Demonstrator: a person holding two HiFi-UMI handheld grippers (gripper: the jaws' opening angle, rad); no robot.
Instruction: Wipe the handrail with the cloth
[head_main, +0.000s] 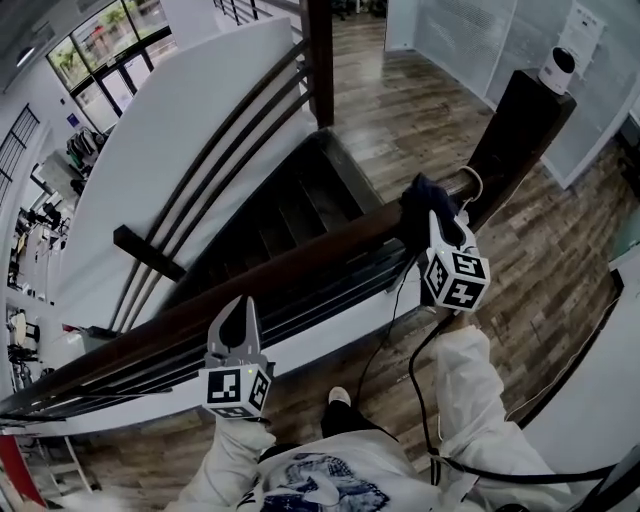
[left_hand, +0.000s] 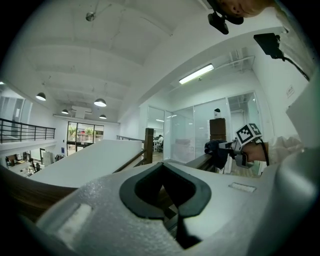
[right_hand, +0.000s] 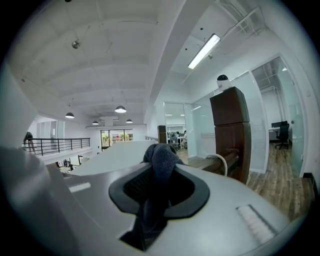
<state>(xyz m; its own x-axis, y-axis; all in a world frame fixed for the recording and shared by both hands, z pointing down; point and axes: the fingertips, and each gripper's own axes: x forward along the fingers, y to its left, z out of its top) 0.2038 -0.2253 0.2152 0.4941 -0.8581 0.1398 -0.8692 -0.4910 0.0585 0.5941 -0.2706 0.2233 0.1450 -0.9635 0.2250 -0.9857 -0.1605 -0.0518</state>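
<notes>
**stairfan:** so where's the cloth (head_main: 424, 197) in this one?

**railwatcher:** right of centre in the head view; it's a dark bunched-up wad sitting on top of the handrail (head_main: 300, 262), near the rail's upper end and just short of the dark square post (head_main: 520, 130); the right gripper (head_main: 436, 222) has it, fingers clamped tight on the fabric; in the right gripper view the cloth pokes up between the jaws and a fold of it hangs down through the slot behind them

**stairfan:** and the other hand?

**railwatcher:** the left gripper (head_main: 239, 303) is down at the lower left of the head view, over a lower stretch of the same rail and well apart from the cloth; its fingers are pinched together at the tips with nothing in them; the left gripper view shows just the brown rail through the gap behind the tips; whether it's actually touching the rail, can't say from these shots

**stairfan:** anything else around?

**railwatcher:** the rail runs diagonally from lower left up to the post; there's a dark staircase (head_main: 300, 205) beyond it at centre, and wood plank floor (head_main: 420, 110) toward the upper right; a small white camera (head_main: 556, 70) sits on top of the post; a black cable (head_main: 413, 375) trails down from the right gripper along the person's white sleeve (head_main: 470, 400); a shoe toe (head_main: 339, 397) shows at bottom centre
</notes>
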